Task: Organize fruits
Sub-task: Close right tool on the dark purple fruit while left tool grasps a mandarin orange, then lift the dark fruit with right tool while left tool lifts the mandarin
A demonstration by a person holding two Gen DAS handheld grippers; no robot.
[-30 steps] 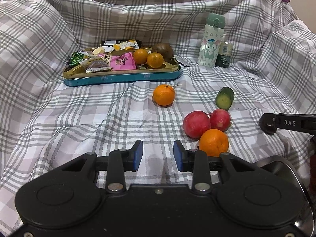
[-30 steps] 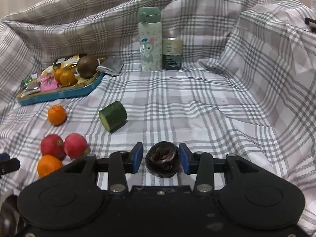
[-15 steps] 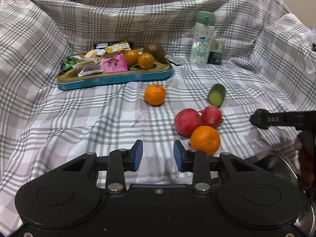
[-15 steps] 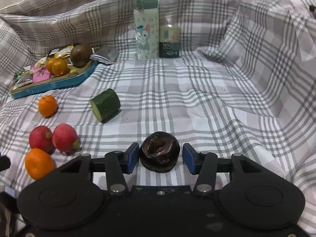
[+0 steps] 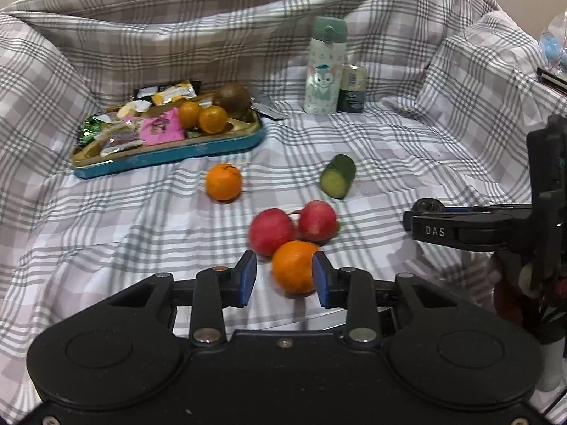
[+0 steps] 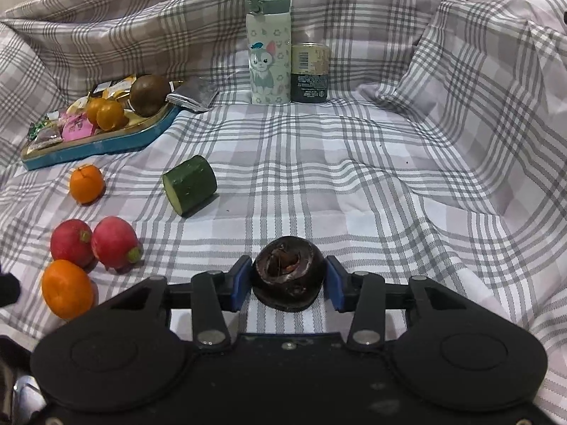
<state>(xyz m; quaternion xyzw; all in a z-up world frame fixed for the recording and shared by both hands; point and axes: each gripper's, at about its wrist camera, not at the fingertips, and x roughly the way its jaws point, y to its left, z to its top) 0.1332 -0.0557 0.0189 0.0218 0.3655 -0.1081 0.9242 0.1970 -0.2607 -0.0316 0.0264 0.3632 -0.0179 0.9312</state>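
Observation:
My left gripper [image 5: 282,278] is open, with an orange [image 5: 295,266] between its blue pads, not clamped. Two red fruits [image 5: 271,231] lie just beyond it, a second orange [image 5: 223,181] and a cucumber piece [image 5: 338,180] farther off. My right gripper [image 6: 286,285] stands around a dark round fruit [image 6: 287,277] with small gaps at both pads; its grip is unclear. In the right wrist view the near orange [image 6: 67,288], red fruits [image 6: 114,242] and cucumber piece [image 6: 189,184] lie to the left. The right gripper's finger shows at the right of the left wrist view.
A blue tin tray [image 5: 170,150] at the back left holds snack packets, two small oranges [image 5: 212,118] and a brown fruit [image 5: 232,98]. A cartoon bottle [image 5: 324,67] and a can [image 5: 351,88] stand at the back. Checked cloth rises in folds on all sides.
My left gripper moved right and forward, so the near orange now sits between its pads. My right gripper's pads have spread slightly around the dark fruit.

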